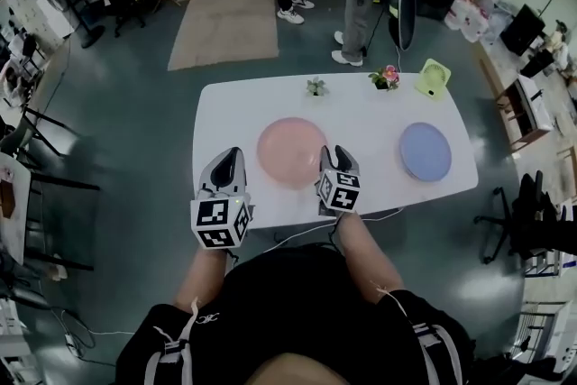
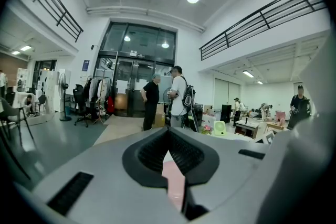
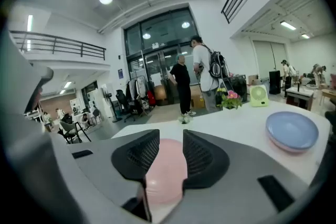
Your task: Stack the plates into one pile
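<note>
The pink plate (image 1: 290,151) is lying mid-table (image 1: 361,108), with the blue plate (image 1: 425,151) well apart to its right. A small pot (image 1: 386,78) is holding pink flowers. The right gripper (image 1: 335,154) is hovering with jaws apart beside the pink rim, and the left gripper (image 1: 232,155) is sitting pinched closed.

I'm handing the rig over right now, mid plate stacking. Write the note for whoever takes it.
Left gripper: shut, empty, over the table's near edge, left of the pink plate.
Right gripper: open, empty, aimed at the pink plate's near right rim, not gripping it.
Blue plate: alone toward the table's right end.
Done: nothing stacked yet.
Left: grip one plate and set it on the other.
</note>
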Demonstrator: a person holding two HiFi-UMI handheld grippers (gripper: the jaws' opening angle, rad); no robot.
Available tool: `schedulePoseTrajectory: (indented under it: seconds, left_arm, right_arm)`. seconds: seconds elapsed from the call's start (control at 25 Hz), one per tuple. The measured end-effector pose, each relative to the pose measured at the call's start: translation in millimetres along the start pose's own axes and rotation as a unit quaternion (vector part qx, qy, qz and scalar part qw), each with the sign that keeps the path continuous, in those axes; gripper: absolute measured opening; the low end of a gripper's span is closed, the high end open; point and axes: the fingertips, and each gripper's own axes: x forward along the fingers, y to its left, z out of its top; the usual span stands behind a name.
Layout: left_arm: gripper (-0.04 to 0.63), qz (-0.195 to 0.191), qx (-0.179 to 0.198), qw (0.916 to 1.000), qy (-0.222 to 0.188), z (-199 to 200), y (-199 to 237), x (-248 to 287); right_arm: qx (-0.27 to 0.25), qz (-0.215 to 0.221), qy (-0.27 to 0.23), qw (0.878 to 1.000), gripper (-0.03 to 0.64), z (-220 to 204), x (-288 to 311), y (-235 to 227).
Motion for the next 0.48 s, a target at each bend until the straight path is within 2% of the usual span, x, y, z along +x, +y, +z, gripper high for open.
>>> schedulePoseTrajectory:
  seconds: [0.2,0.48]
  left_arm:
    - [0.012,0.014,-0.001,0.9999,0.009,-4.1,15.2,-6.5]
    - [0.012,0.028,-0.005,0.9994,0.022,-17.5,34.0,-7.6]
  right_arm:
    - [0.048,-0.028,0.093,0.994,0.143,-70.6,23.2,-15.9]
    - [0.161,-0.046,0.198,0.966,0.163,-148.4,34.7,-24.1]
